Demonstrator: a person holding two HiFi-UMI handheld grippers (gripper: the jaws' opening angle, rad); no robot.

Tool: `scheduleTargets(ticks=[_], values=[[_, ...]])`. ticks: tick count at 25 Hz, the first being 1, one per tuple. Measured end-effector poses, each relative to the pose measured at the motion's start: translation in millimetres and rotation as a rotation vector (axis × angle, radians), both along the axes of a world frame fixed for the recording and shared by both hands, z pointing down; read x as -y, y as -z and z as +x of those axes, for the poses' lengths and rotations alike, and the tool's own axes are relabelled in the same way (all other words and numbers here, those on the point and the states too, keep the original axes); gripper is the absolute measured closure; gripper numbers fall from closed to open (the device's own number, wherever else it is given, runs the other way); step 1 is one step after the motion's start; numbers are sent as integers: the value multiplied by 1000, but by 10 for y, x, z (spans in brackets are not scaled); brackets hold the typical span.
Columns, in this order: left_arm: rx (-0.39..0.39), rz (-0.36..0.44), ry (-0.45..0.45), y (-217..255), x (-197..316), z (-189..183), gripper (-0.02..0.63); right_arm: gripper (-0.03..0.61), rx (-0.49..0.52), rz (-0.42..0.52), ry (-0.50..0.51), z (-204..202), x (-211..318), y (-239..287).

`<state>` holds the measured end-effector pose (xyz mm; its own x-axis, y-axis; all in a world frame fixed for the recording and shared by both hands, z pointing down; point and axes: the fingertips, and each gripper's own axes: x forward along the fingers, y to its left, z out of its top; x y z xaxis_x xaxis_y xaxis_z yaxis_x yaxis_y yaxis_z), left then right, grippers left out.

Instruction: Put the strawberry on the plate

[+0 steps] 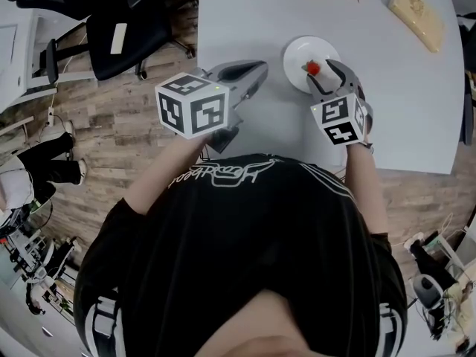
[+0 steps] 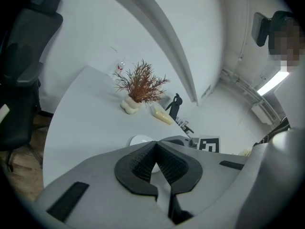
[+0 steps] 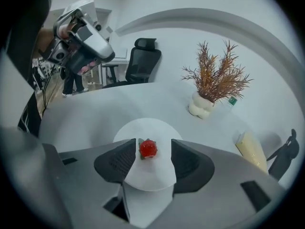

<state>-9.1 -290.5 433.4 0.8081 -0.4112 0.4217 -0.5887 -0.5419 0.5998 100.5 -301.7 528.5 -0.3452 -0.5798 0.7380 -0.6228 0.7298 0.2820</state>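
Observation:
A red strawberry (image 1: 313, 68) (image 3: 148, 149) lies on the small white plate (image 1: 297, 54) (image 3: 147, 128) on the pale grey table. My right gripper (image 1: 321, 70) (image 3: 153, 146) hovers over the near side of the plate. It is open, with the strawberry in the gap, close to the left pad (image 3: 121, 161) and well apart from the right one. My left gripper (image 1: 259, 70) (image 2: 155, 149) is shut with nothing in it. It is held above the table to the left of the plate, whose rim (image 2: 138, 140) shows just beyond its jaws.
A cream vase with dried reddish twigs (image 3: 202, 106) (image 2: 131, 104) stands at the table's far side, with a yellowish packet (image 1: 416, 4) (image 3: 250, 149) to its right. A black office chair (image 1: 111, 28) stands off the table's left edge, over wooden floor.

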Motion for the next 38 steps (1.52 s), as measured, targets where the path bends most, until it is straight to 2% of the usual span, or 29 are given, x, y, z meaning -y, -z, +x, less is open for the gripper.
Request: scheduleTargets(ticks=[4, 11, 15, 22, 27, 28, 32, 35, 38], values=[[-7, 27, -7, 123, -162, -59, 607, 385, 58, 30, -80, 41, -99, 241], [-27, 85, -51, 393, -667, -84, 607, 387, 277, 95, -209, -7, -578, 850], [-39, 132, -91, 613, -1013, -135, 607, 387, 367, 149, -239, -106, -978, 1241], [-73, 239, -190, 1011, -1579, -181, 607, 387, 422, 286, -248, -267, -1697, 1820], [-64, 285, -240, 1133, -1981, -260, 607, 388, 424, 276, -243, -431, -2200, 1890], [-65, 292, -250, 1150, -2039, -265, 607, 395, 437, 275, -246, -452, -2272, 1900], [-66, 325, -288, 1217, -2240, -291, 607, 499, 477, 283, -250, -546, -2520, 1946], [-73, 346, -309, 1274, -2377, -288, 607, 533, 501, 277, -248, -574, -2676, 1953], [-81, 352, -328, 1304, -2486, -292, 607, 561, 587, 253, -244, -612, -2794, 2001]])
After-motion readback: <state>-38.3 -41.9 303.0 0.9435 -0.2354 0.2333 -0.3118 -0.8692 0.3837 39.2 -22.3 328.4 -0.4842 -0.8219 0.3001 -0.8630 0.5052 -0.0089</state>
